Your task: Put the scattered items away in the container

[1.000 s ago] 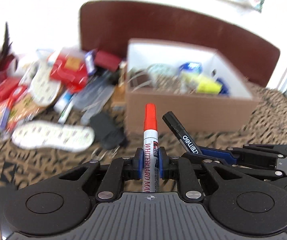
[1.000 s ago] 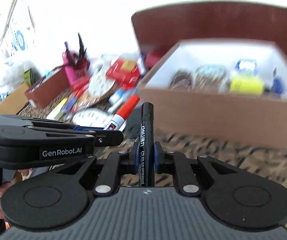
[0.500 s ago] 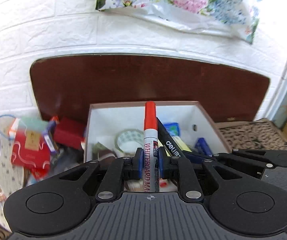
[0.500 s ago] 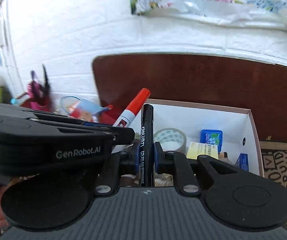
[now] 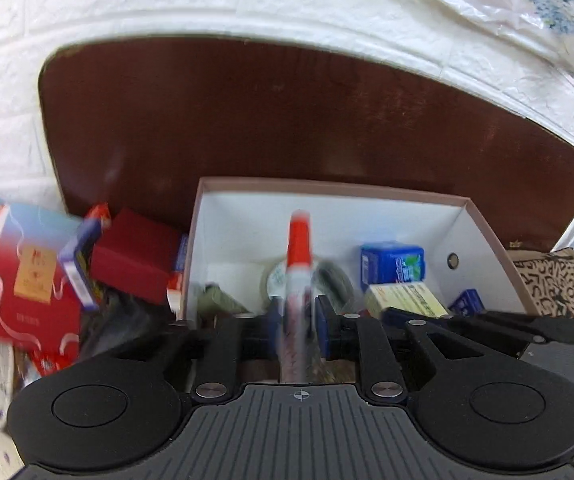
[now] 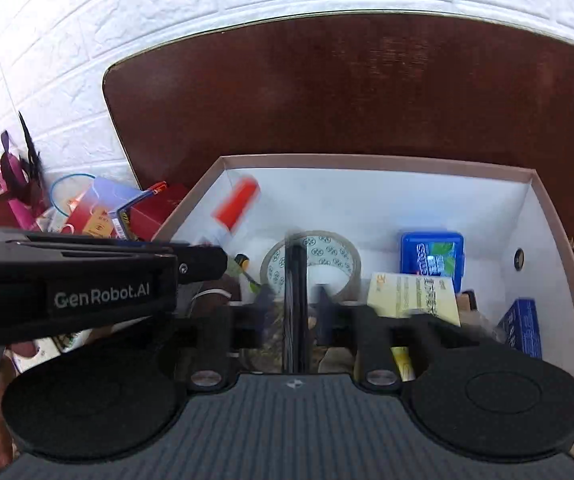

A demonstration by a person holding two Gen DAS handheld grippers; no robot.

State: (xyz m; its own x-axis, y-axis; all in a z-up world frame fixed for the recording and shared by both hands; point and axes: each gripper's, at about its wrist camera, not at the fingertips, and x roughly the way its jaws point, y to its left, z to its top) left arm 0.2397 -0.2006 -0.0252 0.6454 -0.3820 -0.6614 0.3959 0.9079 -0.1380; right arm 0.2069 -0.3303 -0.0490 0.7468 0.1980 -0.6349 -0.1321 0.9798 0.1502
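The brown box with a white inside [image 5: 407, 224] [image 6: 387, 196] stands below both grippers. My left gripper [image 5: 298, 314] has its jaws apart, and the red-capped whiteboard marker [image 5: 298, 264] is blurred between them, loose; it also shows in the right wrist view [image 6: 235, 205]. My right gripper [image 6: 294, 312] has its jaws apart too, and the black marker [image 6: 295, 300] is a blurred streak between them. Both hang over the box's inside.
In the box lie a tape roll [image 6: 315, 256], a blue pack [image 6: 431, 258], a yellow box [image 6: 415, 296] and a blue box [image 6: 523, 328]. Left of it lie red boxes [image 5: 131, 260] and a pink holder [image 6: 19, 184]. A brown board [image 5: 287, 120] stands behind.
Both grippers moved in over the box and tipped down. Their jaws opened, and both markers went from firmly held to blurred and loose between the pads.
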